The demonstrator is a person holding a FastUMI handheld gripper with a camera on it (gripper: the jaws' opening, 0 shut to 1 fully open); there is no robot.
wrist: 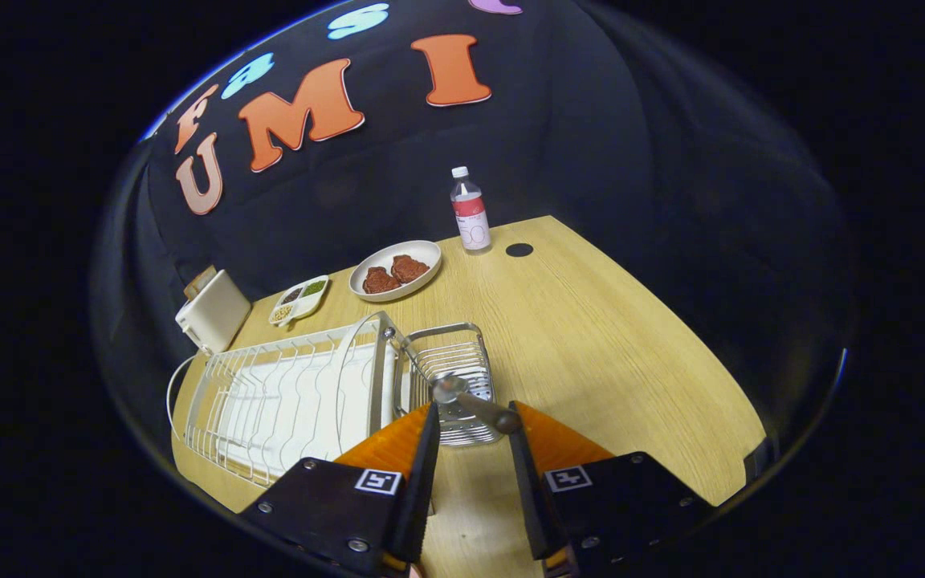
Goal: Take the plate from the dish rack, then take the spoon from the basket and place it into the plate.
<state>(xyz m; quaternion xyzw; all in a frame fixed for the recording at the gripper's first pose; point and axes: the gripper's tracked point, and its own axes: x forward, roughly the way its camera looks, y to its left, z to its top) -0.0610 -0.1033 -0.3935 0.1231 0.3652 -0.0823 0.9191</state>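
Gripper view: fingers parted above the spoon in the wire basket

Gripper view looks down over a pale wooden tabletop (591,345). The gripper (472,433) hangs with its two fingers spread apart, a clear gap between them — nothing is pressed from both sides. Just ahead of the fingertips, and partly between them, lies a metal spoon (470,399) with a dark handle; its bowl sits over the small silver wire basket (454,361) and the handle end reaches close to the right finger, though whether it touches that finger cannot be told.

The basket hangs on the end of a white wire dish rack (294,393) with a white drip tray under it. The rack's slots look bare.

Beyond the rack, well apart from the fingers, stands a round cream plate (422,255) carrying two brown pieces of food (394,273). Beside it is a small white divided dish (299,301) with green and brown fillings, and further to that side a white boxy appliance (213,311) — its cord runs along the table edge. A clear plastic bottle (470,210) with a red label and white cap stands past the plate, near a dark round hole (519,250) in the tabletop.
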